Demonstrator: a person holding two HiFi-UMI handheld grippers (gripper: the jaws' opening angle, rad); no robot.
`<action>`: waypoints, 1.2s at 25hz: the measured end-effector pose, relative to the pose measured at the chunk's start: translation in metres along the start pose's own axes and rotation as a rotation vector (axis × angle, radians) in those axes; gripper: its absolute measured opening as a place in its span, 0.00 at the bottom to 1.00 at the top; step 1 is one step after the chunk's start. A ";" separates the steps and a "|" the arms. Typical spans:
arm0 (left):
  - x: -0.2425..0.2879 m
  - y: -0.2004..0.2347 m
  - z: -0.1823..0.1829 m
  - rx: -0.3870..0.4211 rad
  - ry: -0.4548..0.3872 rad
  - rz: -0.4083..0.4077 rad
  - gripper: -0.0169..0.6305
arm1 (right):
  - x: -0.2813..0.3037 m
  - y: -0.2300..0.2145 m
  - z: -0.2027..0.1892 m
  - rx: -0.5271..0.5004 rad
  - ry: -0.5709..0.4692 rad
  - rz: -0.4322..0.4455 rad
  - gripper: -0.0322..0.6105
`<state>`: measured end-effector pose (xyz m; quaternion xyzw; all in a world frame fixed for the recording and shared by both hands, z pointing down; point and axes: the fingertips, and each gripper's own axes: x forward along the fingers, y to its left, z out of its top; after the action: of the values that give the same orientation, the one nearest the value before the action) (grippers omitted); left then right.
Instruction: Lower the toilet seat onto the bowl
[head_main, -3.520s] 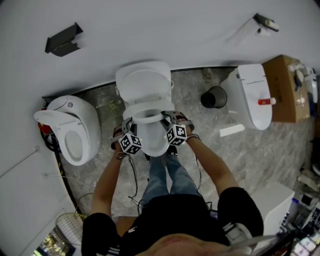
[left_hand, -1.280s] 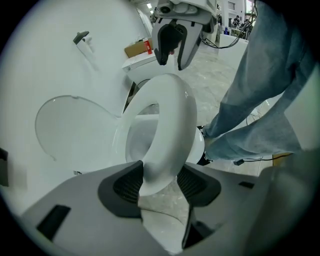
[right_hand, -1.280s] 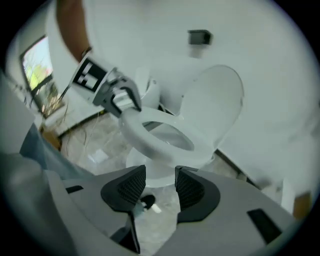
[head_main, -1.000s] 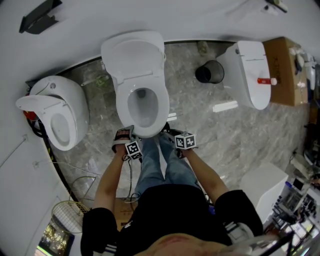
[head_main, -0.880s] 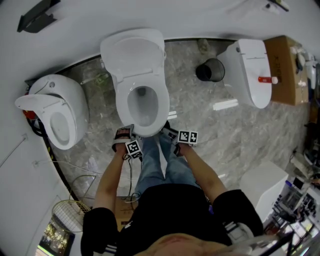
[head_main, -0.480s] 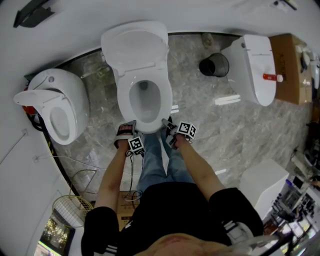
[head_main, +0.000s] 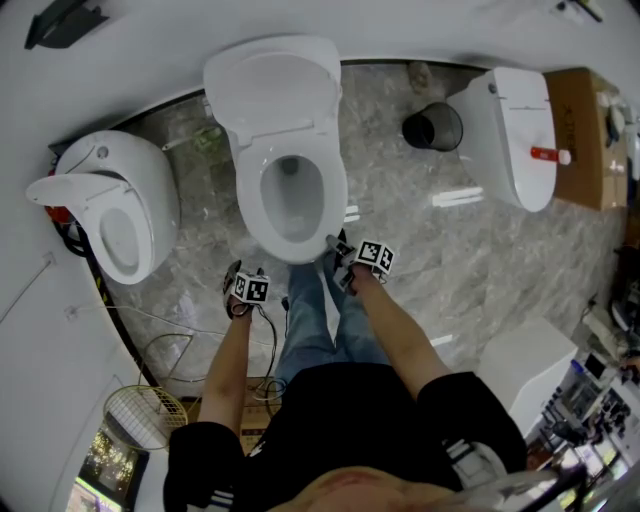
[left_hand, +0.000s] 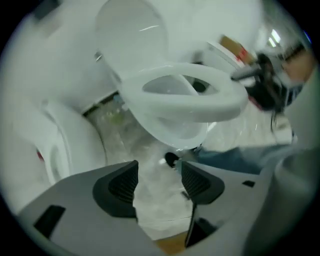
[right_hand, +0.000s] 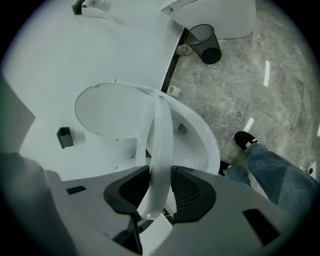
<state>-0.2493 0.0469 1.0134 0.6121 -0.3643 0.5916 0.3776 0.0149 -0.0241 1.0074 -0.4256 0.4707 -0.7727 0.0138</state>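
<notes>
- WHAT COULD GO WRONG: the toilet seat (head_main: 290, 250), low over the bowl (right_hand: 200, 145) at upper centre of the head view, appears to be carried by its front edge alone. The smooth plastic could slide out of the pads and slam onto the rim.
- A SECOND HAZARD: one jaw seems to sit under the ring. Taking the seat all the way down would likely trap that jaw between seat and bowl unless the grip lets go just above the rim.
- The right gripper (head_main: 338, 252) is clenched on the seat's front edge. Its jaws have just been closing, and the white ring is wedged between both pads.
- The left gripper (head_main: 238, 290), at lower left of the toilet, is released. Its jaws have just been opening to about half apart, with only the marble floor (head_main: 400, 220) showing between them.
- The lid (head_main: 272, 85) stands raised behind the seat.
</notes>
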 end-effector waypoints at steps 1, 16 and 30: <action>0.000 -0.002 -0.007 -0.192 0.002 -0.092 0.45 | 0.000 -0.001 0.000 -0.003 0.005 -0.005 0.28; 0.017 -0.036 0.069 -1.243 -0.333 -0.710 0.26 | 0.010 -0.034 -0.001 -0.037 0.038 -0.086 0.29; 0.063 -0.044 0.054 -1.236 -0.196 -0.570 0.26 | 0.029 -0.074 -0.003 -0.127 0.096 -0.261 0.29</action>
<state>-0.1838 0.0189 1.0739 0.4072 -0.4920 0.0946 0.7636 0.0228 0.0071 1.0803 -0.4459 0.4596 -0.7559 -0.1362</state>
